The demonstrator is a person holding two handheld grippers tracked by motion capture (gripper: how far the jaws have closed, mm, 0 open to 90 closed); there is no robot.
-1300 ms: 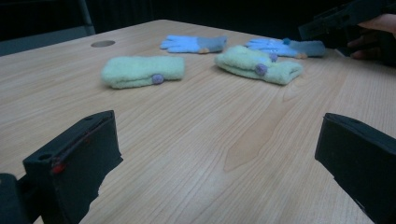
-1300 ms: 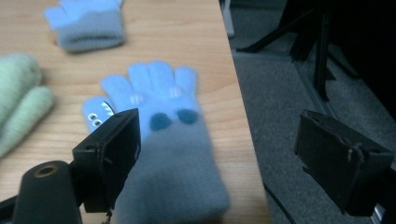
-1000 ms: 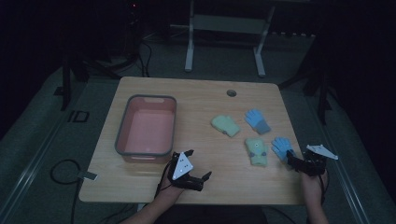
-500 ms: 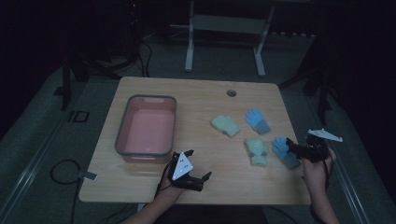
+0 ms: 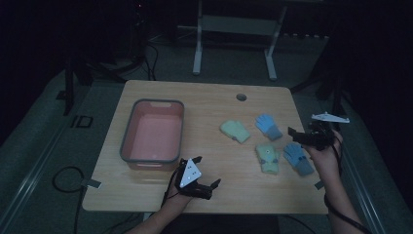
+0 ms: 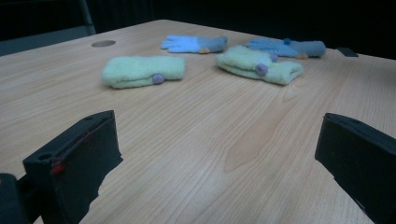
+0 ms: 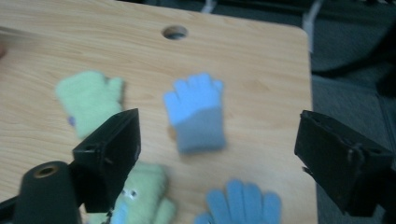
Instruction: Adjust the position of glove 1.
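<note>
Four small gloves lie on the right half of the wooden table (image 5: 204, 105): a green mitten (image 5: 234, 130), a blue glove (image 5: 269, 126), a second green mitten (image 5: 268, 157) and a second blue glove (image 5: 298, 157). My right gripper (image 5: 296, 137) hangs open above the table's right side, just over the blue gloves. Its own view looks down on the far blue glove (image 7: 198, 112), which lies between the open jaws. My left gripper (image 5: 205, 171) rests open near the front edge with nothing between its jaws. From there I see the near green mitten (image 6: 142, 71) further off.
A pink tub with a grey rim (image 5: 127, 136) stands on the left half of the table and holds nothing. A round cable hole (image 5: 241, 97) is near the far edge. A metal stand (image 5: 236, 24) is behind the table, and a cable (image 5: 68, 178) lies on the floor at the left.
My right gripper has risen from the table's front right and moved farther away, over the blue gloves. The left gripper and the gloves have not moved.
</note>
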